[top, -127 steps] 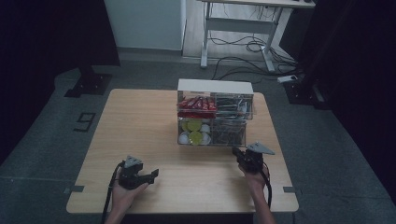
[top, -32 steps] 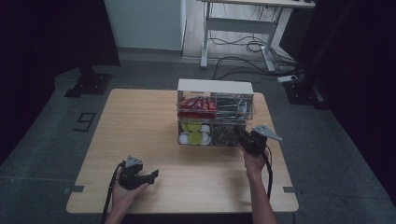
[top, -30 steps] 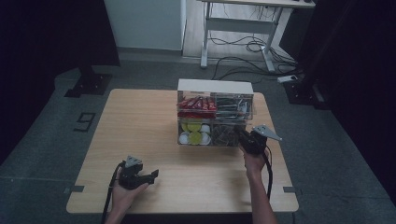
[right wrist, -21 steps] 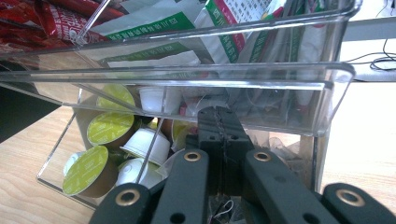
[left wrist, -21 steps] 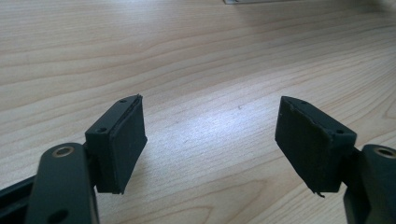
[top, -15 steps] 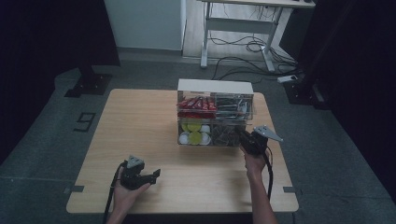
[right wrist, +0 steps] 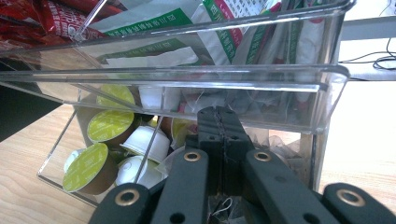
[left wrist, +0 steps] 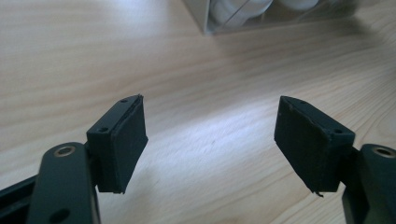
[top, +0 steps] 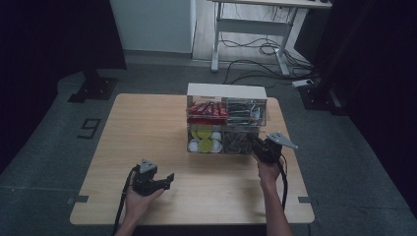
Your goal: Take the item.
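Right gripper (right wrist: pixel 218 140) jaws pressed together at lower front compartment of clear plastic organiser (top: pixel 226 125), mid-worktop; possibly pinching tea-bag string, view unclear. Compartments hold green-lidded capsules (right wrist: pixel 110 125), red sachets (top: pixel 206 109), paper packets (right wrist: pixel 154 23). Left gripper (left wrist: pixel 210 140) jaws wide apart over bare wooden worktop (top: pixel 147 128), slightly lifted since earlier frame.

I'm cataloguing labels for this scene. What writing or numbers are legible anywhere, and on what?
"9": dark floor marking left of the table.
Chinese print on the green-and-white sachets in the clear organizer: too small to read.
White print on the red packets: blurred, unreadable.
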The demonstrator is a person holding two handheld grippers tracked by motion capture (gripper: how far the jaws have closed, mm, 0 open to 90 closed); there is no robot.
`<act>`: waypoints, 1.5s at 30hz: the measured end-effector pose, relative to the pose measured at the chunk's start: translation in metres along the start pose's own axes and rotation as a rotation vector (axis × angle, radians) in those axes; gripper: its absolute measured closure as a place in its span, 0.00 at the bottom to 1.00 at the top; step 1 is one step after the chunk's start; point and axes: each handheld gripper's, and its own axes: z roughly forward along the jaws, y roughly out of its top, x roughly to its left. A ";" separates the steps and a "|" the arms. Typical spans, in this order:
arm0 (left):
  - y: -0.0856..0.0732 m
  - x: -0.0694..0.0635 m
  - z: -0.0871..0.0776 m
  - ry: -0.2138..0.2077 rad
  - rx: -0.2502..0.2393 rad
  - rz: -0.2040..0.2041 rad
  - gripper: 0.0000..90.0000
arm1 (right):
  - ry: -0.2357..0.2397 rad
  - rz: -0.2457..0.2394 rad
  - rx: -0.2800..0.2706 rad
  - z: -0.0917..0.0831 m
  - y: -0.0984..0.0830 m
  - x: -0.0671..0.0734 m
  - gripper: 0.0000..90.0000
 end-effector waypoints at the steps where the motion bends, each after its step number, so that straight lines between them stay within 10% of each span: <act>1: 0.003 -0.002 0.000 -0.004 -0.009 0.002 0.28 | 0.000 0.000 0.000 0.000 0.000 0.000 0.99; 45: 0.061 -0.044 0.030 -0.029 -0.048 0.058 0.30 | 0.003 0.007 -0.006 -0.004 0.002 -0.005 0.99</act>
